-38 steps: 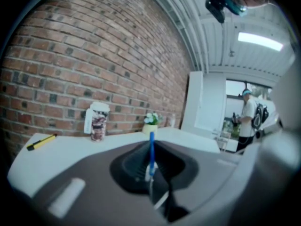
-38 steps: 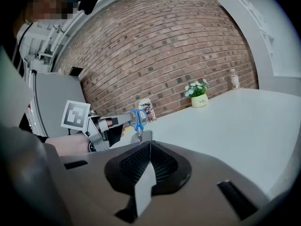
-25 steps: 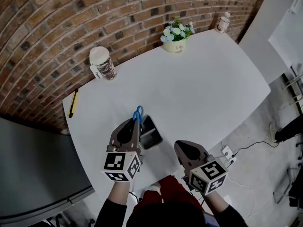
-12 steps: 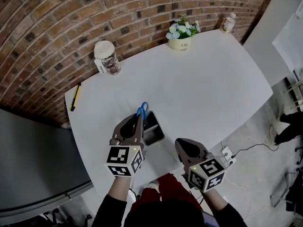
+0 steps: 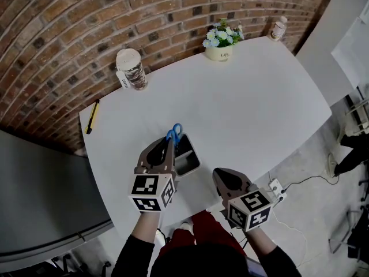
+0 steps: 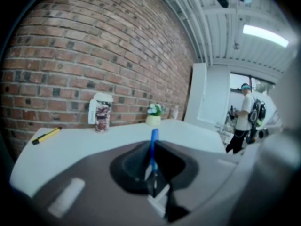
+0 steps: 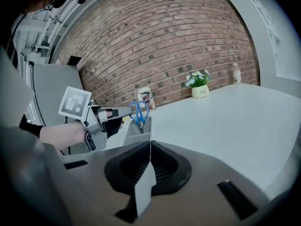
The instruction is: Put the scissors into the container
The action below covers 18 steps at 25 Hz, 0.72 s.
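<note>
My left gripper (image 5: 166, 149) is shut on the blue-handled scissors (image 5: 174, 134) and holds them over the left end of the grey open container (image 5: 190, 160) near the table's front edge. In the right gripper view the scissors (image 7: 139, 111) hang handles up, blades pointing down at the container (image 7: 136, 136); I cannot tell whether the tips touch it. The left gripper view shows the blue handle (image 6: 153, 147) edge-on between the jaws of that gripper (image 6: 153, 178). My right gripper (image 5: 222, 176) is shut and holds nothing, right of the container; its jaws (image 7: 150, 149) meet.
On the white table (image 5: 248, 103) stand a lidded jar (image 5: 130, 69), a flower pot (image 5: 219, 41) and a small bottle (image 5: 279, 27) along the brick wall. A yellow pen (image 5: 91, 117) lies at the left corner. A power strip (image 5: 275, 187) lies on the floor. A person (image 6: 244, 117) stands far off.
The head view has shifted slightly. The left gripper still holds the scissors over the container with hardly any movement; the right gripper stays shut beside it.
</note>
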Each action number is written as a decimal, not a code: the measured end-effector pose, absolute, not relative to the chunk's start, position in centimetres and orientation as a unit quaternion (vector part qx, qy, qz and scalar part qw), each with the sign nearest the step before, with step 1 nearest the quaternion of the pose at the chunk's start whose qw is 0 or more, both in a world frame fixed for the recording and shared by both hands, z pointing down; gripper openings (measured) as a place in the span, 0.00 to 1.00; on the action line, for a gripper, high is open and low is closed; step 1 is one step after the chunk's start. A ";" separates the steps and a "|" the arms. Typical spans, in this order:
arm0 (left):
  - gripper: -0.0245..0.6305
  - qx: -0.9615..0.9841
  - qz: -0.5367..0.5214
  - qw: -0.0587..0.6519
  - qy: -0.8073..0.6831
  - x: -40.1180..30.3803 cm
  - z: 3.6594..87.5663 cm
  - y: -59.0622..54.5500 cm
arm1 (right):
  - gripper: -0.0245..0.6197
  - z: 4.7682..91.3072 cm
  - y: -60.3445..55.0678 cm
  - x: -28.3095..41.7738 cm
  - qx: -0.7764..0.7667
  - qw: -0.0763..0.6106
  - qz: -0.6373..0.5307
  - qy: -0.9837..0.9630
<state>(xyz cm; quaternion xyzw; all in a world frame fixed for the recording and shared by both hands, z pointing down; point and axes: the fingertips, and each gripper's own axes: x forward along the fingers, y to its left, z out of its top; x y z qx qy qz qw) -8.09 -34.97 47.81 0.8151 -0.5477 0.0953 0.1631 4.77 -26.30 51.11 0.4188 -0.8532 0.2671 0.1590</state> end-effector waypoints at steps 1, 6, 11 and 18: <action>0.08 0.814 0.099 0.161 -0.549 -8.1 47.8 -35.0 | 0.05 51.2 -26.3 4.7 0.419 0.160 0.268 -0.853; 0.08 0.813 0.108 0.155 -0.551 -8.1 48.0 -35.3 | 0.05 51.5 -26.0 4.5 0.416 0.167 0.267 -0.853; 0.09 0.812 0.118 0.157 -0.549 -8.0 48.5 -35.3 | 0.05 51.5 -25.8 4.4 0.415 0.168 0.267 -0.853; 0.16 0.803 0.124 0.169 -0.558 -8.5 49.4 -34.8 | 0.05 51.8 -25.5 4.6 0.415 0.177 0.266 -0.852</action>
